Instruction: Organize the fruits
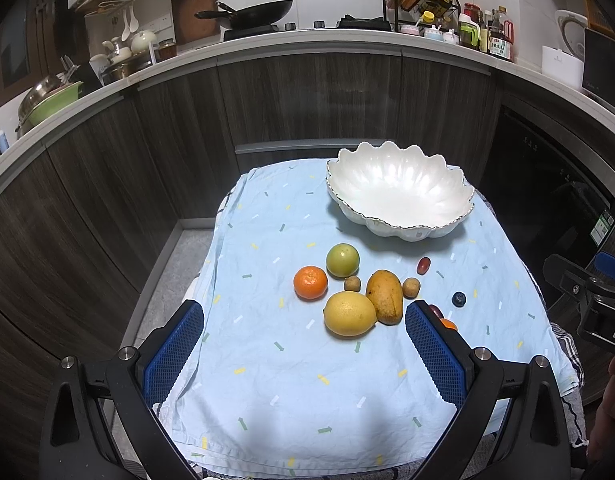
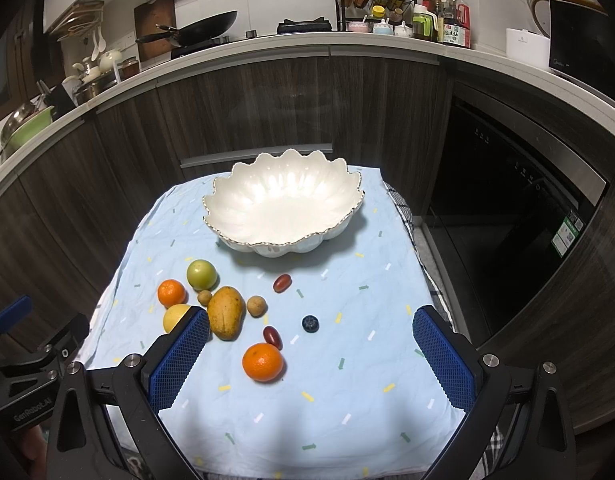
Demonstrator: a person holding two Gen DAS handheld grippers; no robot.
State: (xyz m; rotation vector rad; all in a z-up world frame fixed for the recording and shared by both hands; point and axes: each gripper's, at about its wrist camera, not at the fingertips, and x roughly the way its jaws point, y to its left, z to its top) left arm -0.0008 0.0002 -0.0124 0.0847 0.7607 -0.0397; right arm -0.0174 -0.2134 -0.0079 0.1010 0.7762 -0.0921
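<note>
A pale blue tablecloth (image 2: 291,400) speckled with small white, yellow and green dashes fills the lower middle of the frame, bearing a glossy white scalloped bowl (image 2: 283,208) with a thin gilt rim. On the cloth lie two orange mandarins (image 2: 263,362), a yellow lemon (image 1: 349,314), a yellow-orange mango (image 2: 226,312), a green round fruit (image 2: 202,275) and a dark blue blueberry (image 2: 310,323). The gripper pads (image 2: 179,364) are bright blue with a mesh texture on black frames.

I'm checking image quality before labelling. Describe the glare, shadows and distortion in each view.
Left wrist view: soft glare inside the white bowl; a dim shadow crosses the near edge of the blue cloth; the countertop bows into a strong fisheye arc, and the corners go black. Right wrist view: brighter glare in the bowl, the same near-edge shadow on the cloth, the same curved counter; the fruit looks sharp.
</note>
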